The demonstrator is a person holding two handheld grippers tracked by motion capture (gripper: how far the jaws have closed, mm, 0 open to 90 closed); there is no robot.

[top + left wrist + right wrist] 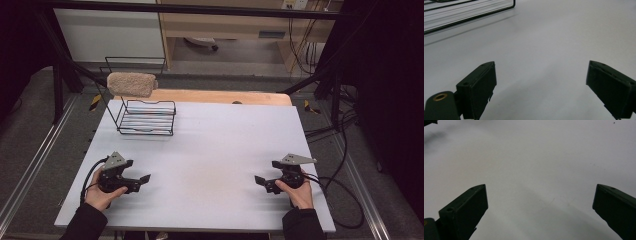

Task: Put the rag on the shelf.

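Both grippers sit low at the near edge of the table point(210, 145), well apart, one toward each near corner, a hand wrapped round each. The left gripper point(140, 171) points inward and slightly toward the rack point(147, 117); its jaws stand wide apart with nothing between them, and in the left gripper view they frame bare white tabletop, with the rack's point(469, 12) near wire edge just showing at the top left. The right gripper point(266, 176) mirrors it, jaws spread just as wide and empty, aimed across the table; the right gripper view gives pale surface between the black jaws.

Now the thing nearest to hand: a rolled beige towel point(131, 84) rests up on the rack's raised back frame at the far left of the table, lying roughly level across the top wires, hanging there rather than down on the lower shelf. That perch keeps it clear of the tabletop and easy to take from the front.

This reads as a ready stance, I'd say: both tools parked symmetrically, wide enough to take soft cloth without any adjusting. The left one lies closer to the rack and already angles that way, so it looks the likelier to go for the towel, with the right free to steady the wire frame or take the other end.
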